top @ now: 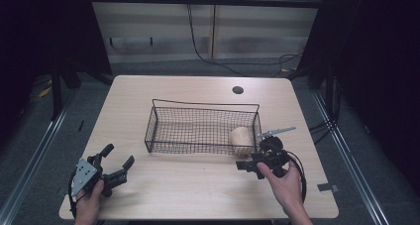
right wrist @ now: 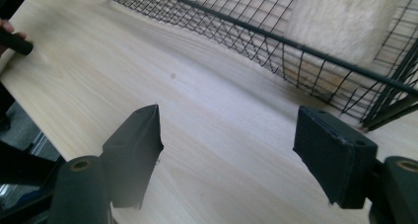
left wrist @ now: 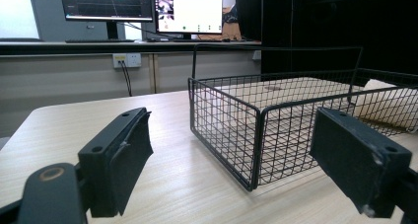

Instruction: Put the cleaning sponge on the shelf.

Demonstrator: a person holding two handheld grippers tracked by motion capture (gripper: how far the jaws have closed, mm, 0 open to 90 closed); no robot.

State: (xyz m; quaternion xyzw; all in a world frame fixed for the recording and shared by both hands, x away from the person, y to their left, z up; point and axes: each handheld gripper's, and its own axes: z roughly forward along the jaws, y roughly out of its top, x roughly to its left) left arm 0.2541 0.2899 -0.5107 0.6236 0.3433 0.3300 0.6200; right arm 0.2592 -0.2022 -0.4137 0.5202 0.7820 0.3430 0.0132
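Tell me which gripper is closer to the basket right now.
The right gripper, just off the wire basket's near right corner by the beige roll. The left gripper sits farther off, toward the table's near left.

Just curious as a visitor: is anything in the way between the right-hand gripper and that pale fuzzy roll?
Yes. The wire basket's near wall stands between the open right gripper and the roll inside.

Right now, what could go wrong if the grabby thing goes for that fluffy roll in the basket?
The beige plush roll lies in the wire basket's right end, behind its front wall. The open right hand-held gripper sits outside that wall, so reaching straight in could snag a jaw on the mesh. The basket looks light and may slide on the table.
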